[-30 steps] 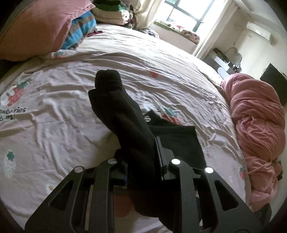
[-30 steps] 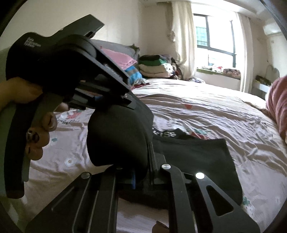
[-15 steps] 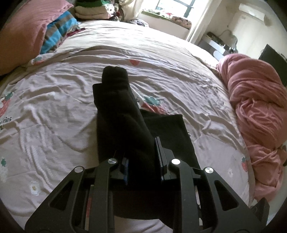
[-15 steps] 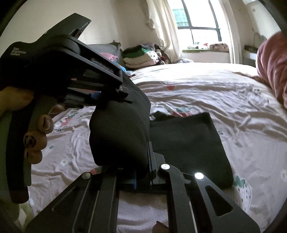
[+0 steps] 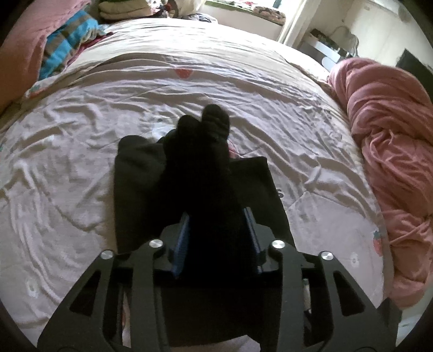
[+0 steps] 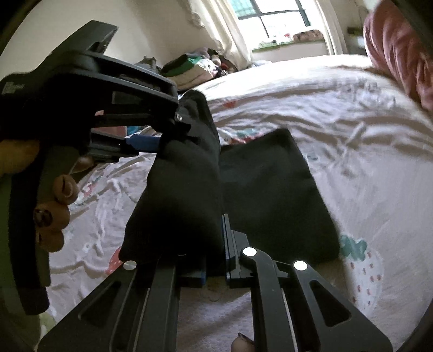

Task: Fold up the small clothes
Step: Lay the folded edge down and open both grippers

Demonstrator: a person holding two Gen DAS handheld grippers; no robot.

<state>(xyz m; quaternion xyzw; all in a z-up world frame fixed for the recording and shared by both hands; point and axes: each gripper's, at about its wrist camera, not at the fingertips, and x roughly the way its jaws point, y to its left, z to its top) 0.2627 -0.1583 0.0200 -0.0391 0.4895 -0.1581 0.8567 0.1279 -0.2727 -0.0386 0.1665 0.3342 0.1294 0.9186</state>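
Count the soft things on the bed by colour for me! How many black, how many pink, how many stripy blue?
Black: 1, the black garment, partly lifted between the left gripper and the right gripper.
Pink: 2, the pink blanket and the pink pillow.
Stripy blue: 1, the striped cloth.
Total: 4

Rumpled bed [image 5: 243,89], bright window [image 6: 273,24], curtain [image 6: 216,29]

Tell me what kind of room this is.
A bedroom, most likely: a wide bed with a strawberry-print cover fills the view, a pink quilt is bunched at its edge, and pillows and folded clothes are stacked near the window.
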